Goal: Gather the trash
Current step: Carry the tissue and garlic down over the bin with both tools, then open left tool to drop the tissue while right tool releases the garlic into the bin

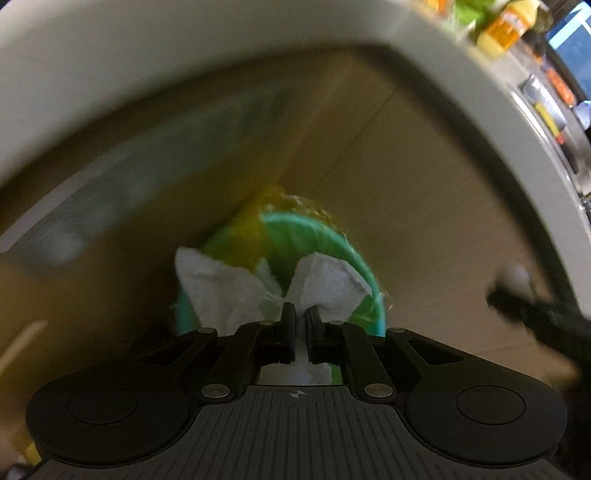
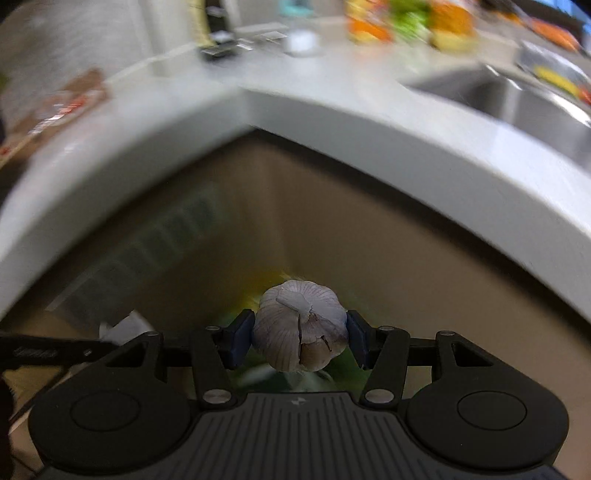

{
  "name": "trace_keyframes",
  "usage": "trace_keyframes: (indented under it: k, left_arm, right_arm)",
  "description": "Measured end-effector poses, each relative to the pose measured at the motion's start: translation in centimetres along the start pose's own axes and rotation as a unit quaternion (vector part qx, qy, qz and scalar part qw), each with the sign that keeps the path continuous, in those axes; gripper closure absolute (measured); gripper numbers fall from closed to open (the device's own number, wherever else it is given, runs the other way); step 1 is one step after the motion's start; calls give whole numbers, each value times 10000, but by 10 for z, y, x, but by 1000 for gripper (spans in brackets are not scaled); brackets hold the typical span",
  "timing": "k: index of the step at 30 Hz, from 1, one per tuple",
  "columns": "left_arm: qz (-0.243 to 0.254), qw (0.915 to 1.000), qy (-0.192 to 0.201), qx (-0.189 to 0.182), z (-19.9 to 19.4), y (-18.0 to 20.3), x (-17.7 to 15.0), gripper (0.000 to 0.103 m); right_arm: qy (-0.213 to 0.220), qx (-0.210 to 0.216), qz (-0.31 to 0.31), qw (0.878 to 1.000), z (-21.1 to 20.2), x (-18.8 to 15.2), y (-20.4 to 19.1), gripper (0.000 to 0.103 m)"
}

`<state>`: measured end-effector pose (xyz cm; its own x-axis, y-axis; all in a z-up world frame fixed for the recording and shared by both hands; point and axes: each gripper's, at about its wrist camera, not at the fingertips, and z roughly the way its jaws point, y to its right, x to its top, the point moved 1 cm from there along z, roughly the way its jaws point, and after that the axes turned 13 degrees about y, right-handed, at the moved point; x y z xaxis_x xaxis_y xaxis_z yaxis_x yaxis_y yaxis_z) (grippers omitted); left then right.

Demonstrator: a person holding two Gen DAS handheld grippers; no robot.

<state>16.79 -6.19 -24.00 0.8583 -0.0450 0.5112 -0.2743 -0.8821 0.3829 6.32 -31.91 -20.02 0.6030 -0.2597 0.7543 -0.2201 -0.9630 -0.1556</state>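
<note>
My left gripper (image 1: 301,314) is shut on a crumpled white tissue (image 1: 221,291), whose two flaps spread out past the fingertips. Just beyond and below it is a green round bin (image 1: 332,236) with something yellow inside, blurred. My right gripper (image 2: 300,332) is shut on a garlic bulb (image 2: 301,328) with papery white skin, cracked at the bottom. It hangs over the same green and yellow blur (image 2: 258,291). The tissue (image 2: 125,326) and left gripper show at the left of the right wrist view.
A white countertop edge (image 2: 332,122) arches above both grippers, with beige cabinet fronts (image 1: 406,221) below. A steel sink (image 2: 517,103), colourful packages (image 2: 410,22) and a cutting board (image 2: 62,103) are on the counter. The right gripper's edge (image 1: 524,306) shows at the right.
</note>
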Motion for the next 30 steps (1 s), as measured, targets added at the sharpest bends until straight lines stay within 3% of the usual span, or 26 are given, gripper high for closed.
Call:
trace_keyframes:
  k: [6, 8, 13, 19, 26, 30]
  left_arm:
    - [-349, 9985, -282, -304, 120, -9, -16, 93]
    - [-543, 9973, -491, -98, 156, -21, -33, 94]
    - [-593, 9856, -1523, 429, 226, -48, -78, 88]
    - [-632, 9855, -1440, 639, 222, -66, -86, 86]
    - [-543, 9907, -1202, 344, 194, -61, -64, 86]
    - [-647, 9943, -832, -147, 169, -60, -51, 86]
  right_arm:
    - [-405, -457, 137, 9980, 27, -35, 32, 50]
    - [-537, -600, 114, 9967, 41, -43, 38, 50]
    - [-687, -679, -57, 9953, 70, -51, 35, 50]
    - [-760, -446, -281, 9957, 98, -41, 12, 50]
    - [-947, -86, -146, 9954, 134, -32, -10, 50]
    - [-1269, 154, 35, 9918, 154, -34, -19, 50]
